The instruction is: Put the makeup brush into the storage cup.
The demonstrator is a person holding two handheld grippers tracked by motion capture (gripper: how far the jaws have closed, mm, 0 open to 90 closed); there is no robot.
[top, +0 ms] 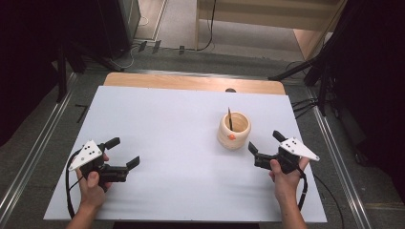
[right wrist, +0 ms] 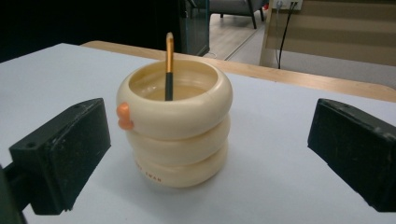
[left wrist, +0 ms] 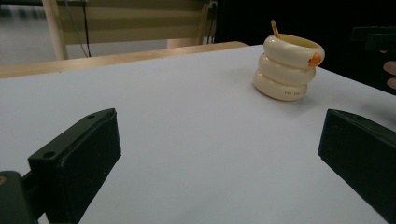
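Your right gripper [top: 266,144] sits just beside a cream ribbed cup [top: 234,130] toward the right of the white table [top: 167,138], jaws spread wide and empty; your left gripper [top: 125,151], also spread, rests well apart. The cup looks rigid, smooth and probably slippery, so grip it across a groove. The lower end of the stick [right wrist: 169,65] standing inside is hidden, and the print near the base is unreadable.
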